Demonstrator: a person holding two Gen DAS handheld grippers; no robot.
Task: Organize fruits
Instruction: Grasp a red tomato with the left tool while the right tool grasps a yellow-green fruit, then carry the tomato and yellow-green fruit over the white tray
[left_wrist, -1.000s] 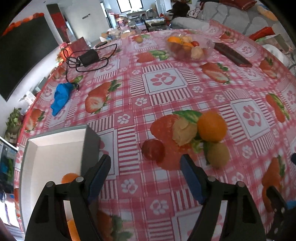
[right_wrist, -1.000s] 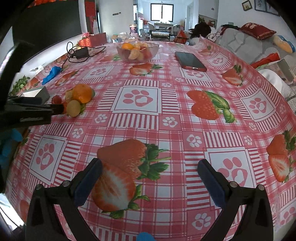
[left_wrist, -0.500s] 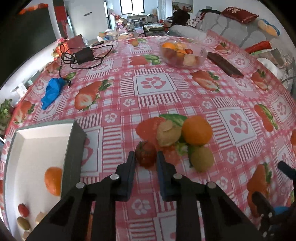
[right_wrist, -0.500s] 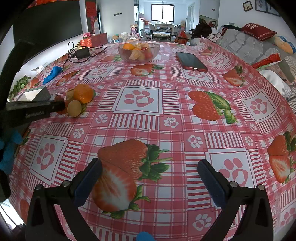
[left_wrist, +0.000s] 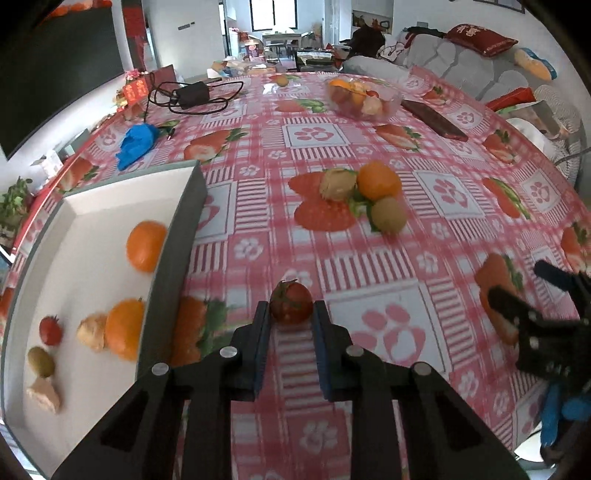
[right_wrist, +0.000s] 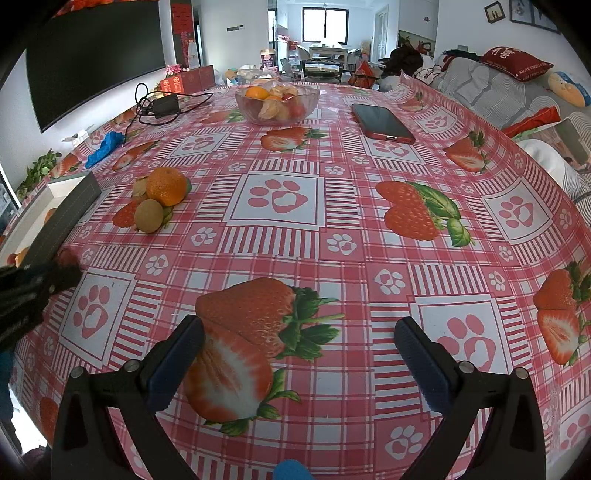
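Observation:
My left gripper (left_wrist: 290, 314) is shut on a small red tomato (left_wrist: 290, 307) and holds it above the tablecloth, just right of the white tray (left_wrist: 88, 199). The tray holds two oranges (left_wrist: 146, 245), a red tomato, a kiwi and pale fruit pieces. On the cloth beyond lie an orange (left_wrist: 379, 181), a kiwi (left_wrist: 388, 215) and a pale peeled fruit (left_wrist: 338, 183); they also show in the right wrist view as an orange (right_wrist: 166, 185) and a kiwi (right_wrist: 148, 216). My right gripper (right_wrist: 299, 343) is open and empty above a printed strawberry.
A glass bowl (right_wrist: 277, 103) of fruit stands at the far side, with a red phone (right_wrist: 382, 123) to its right. A black charger with cable (left_wrist: 192, 94) and a blue cloth (left_wrist: 135, 144) lie far left. The tray's dark wall (left_wrist: 177, 258) stands close left of the left gripper.
My left gripper closed on the tomato, lifted it off the cloth and drew back toward the tray. The right gripper has stayed in place and open.

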